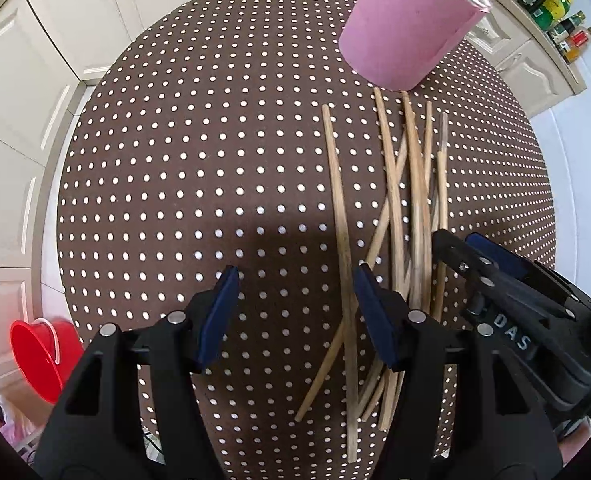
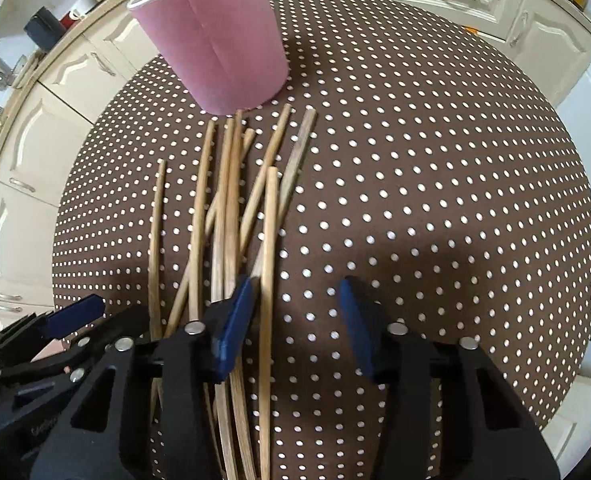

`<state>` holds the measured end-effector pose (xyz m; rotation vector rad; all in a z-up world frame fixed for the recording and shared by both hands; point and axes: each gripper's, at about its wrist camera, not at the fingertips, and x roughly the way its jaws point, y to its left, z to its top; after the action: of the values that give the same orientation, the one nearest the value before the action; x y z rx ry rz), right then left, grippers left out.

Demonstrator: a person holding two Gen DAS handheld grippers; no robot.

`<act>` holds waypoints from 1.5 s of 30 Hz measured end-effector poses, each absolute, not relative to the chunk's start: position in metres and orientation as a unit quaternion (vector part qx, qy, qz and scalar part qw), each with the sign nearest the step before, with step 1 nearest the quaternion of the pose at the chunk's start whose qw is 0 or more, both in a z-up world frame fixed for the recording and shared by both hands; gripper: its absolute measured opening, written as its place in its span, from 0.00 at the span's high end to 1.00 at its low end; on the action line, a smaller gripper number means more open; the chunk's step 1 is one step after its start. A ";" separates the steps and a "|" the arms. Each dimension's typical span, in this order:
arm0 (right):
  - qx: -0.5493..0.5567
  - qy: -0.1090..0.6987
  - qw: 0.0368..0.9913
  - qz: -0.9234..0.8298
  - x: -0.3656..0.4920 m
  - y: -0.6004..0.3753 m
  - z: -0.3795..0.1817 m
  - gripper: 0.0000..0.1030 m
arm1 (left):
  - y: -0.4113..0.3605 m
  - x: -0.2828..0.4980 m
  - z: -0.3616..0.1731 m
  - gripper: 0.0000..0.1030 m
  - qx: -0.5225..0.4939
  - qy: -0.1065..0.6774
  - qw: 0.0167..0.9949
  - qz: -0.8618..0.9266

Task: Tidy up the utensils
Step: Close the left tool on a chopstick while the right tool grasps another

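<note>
Several wooden chopsticks [image 1: 415, 200] lie in a loose pile on the brown polka-dot table [image 1: 215, 160]; they also show in the right wrist view [image 2: 231, 200]. A pink cup [image 1: 407, 28] stands just beyond their far ends, with one stick in it; it also shows in the right wrist view [image 2: 215, 40]. My left gripper [image 1: 295, 304] is open and empty, hovering left of the pile, its right finger over the leftmost stick. My right gripper [image 2: 295, 312] is open and empty, its left finger over the pile's right side. The right gripper also shows in the left wrist view [image 1: 495, 276].
White kitchen cabinets [image 1: 35, 80] surround the table. A red bucket [image 1: 43, 356] sits on the floor at the left. Bottles [image 1: 563, 20] stand on the counter at the far right. The left gripper [image 2: 55, 332] shows at the left edge of the right wrist view.
</note>
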<state>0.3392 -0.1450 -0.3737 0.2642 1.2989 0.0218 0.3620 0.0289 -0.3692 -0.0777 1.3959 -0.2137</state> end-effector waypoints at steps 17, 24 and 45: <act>0.255 0.603 0.756 0.019 0.342 -0.182 -0.369 0.94 | 0.023 0.400 -0.379 0.42 -0.047 0.656 0.747 -0.095; 0.254 0.602 0.757 -0.005 0.327 -0.209 -0.363 0.95 | 0.009 0.417 -0.383 0.39 -0.032 0.657 0.748 -0.083; 0.173 0.618 0.767 -0.007 0.365 -0.178 -0.364 0.95 | -0.034 0.441 -0.387 0.87 0.064 0.616 0.780 -0.088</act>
<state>0.3653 -0.1779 -0.3640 0.3751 1.3413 -0.0143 0.4405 -0.0336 -0.3871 0.1377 1.3308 -0.1897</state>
